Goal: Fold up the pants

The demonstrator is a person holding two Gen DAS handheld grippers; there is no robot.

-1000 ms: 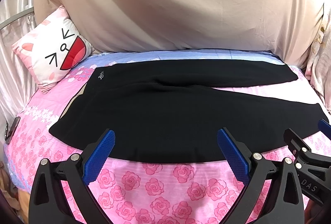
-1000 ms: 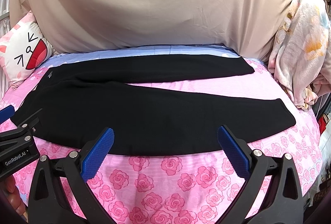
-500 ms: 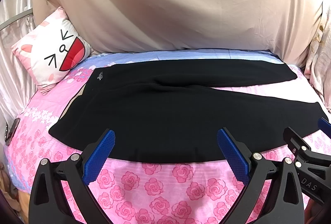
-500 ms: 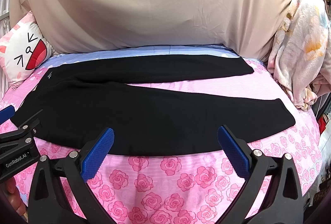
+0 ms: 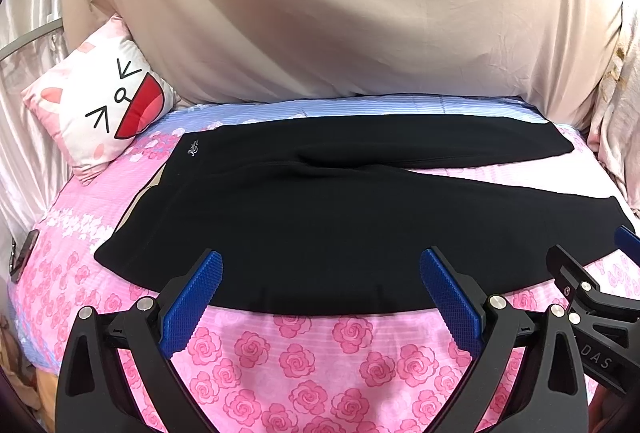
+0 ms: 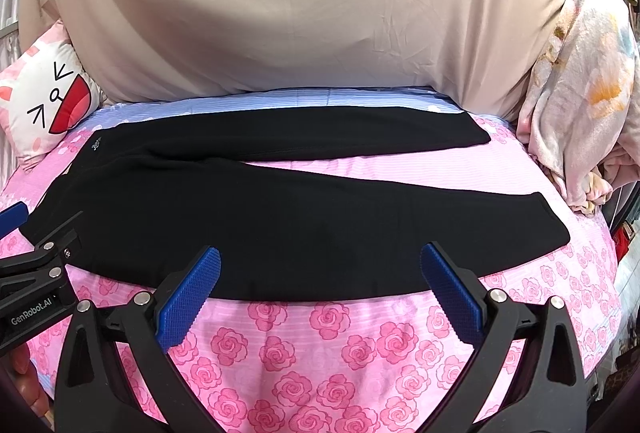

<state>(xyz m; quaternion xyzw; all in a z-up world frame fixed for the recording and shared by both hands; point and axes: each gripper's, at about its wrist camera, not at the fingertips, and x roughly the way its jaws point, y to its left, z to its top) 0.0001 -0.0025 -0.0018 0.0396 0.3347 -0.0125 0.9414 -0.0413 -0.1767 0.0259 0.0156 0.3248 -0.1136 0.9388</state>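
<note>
Black pants [image 5: 320, 217] lie flat on the pink rose bedsheet [image 5: 320, 361], waistband at the left, both legs spread toward the right; they also show in the right wrist view [image 6: 280, 217]. My left gripper [image 5: 320, 285] is open and empty, hovering over the near edge of the pants. My right gripper [image 6: 320, 283] is open and empty over the near leg's edge. The right gripper shows at the right edge of the left wrist view [image 5: 592, 297]; the left gripper shows at the left edge of the right wrist view [image 6: 36, 265].
A cartoon-face pillow [image 5: 100, 105] leans at the back left. A beige sheet [image 5: 340, 13] covers the wall behind the bed. A floral blanket [image 6: 580, 101] is piled at the right. A dark phone-like object [image 5: 22, 253] lies at the bed's left edge.
Both grippers stay open and nearly still; the view has shifted very slightly. The pants have not moved.
</note>
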